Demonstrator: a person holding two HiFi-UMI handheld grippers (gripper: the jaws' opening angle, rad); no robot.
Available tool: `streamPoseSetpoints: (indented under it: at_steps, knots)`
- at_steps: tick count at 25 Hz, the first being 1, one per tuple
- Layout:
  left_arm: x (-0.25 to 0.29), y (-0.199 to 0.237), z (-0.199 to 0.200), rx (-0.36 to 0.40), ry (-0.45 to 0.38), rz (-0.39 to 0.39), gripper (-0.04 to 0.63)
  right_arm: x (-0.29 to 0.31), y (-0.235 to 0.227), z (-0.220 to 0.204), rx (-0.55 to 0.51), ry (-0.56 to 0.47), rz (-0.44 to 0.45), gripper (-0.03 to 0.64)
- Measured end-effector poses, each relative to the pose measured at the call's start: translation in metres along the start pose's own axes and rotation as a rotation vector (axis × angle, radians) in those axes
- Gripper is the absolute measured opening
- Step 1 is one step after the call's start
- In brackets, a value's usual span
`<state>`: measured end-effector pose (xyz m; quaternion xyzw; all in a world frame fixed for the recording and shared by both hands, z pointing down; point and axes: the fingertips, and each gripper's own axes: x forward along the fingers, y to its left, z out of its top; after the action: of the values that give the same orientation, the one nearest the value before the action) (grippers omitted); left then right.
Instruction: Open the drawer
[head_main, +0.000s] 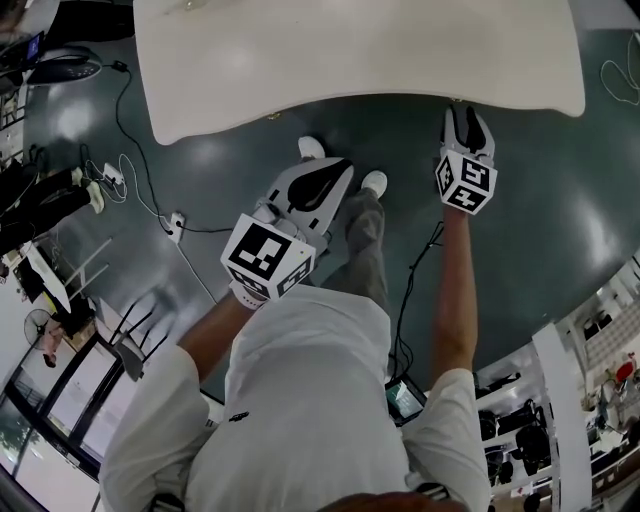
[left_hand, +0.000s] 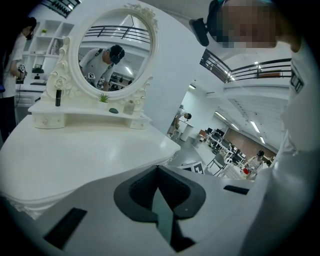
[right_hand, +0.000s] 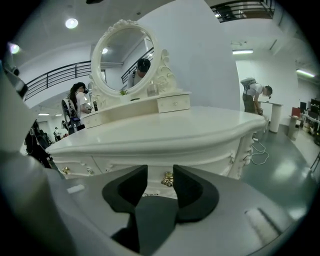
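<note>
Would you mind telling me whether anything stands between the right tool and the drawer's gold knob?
Nothing visible does. The jaws of the right tool stand apart and empty. The gold knob shows in the gap beyond them, on the white drawer front under the tabletop edge.

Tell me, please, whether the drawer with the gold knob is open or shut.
Shut: the drawer sits flush with the table front, its gold knob untouched beyond the open right gripper.

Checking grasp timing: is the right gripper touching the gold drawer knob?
Apart. The right gripper view shows the right gripper open, the gold knob framed between its jaws with white drawer front visible either side.
</note>
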<state>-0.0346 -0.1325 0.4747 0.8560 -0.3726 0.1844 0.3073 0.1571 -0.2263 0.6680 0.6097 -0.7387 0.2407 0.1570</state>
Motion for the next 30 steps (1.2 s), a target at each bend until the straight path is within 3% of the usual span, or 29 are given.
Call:
streamPoseSetpoints:
  at_steps: [12,19,21,30]
  knots:
    - [0.002,0.002,0.003,0.0,0.006,0.003,0.009,0.033,-0.015,-0.016,0.055,0.066,-0.011,0.176]
    - [-0.001,-0.002,-0.002,-0.007,0.015,-0.005,0.009,0.047,-0.017,-0.027,-0.009,0.14,-0.011,0.175]
    - [-0.002,-0.004,-0.004,-0.007,0.017,-0.01,0.009,0.049,-0.017,-0.032,-0.023,0.162,-0.01,0.142]
    - [-0.008,-0.009,-0.014,-0.005,0.023,-0.018,0.009,0.05,-0.015,-0.034,-0.045,0.155,-0.013,0.137]
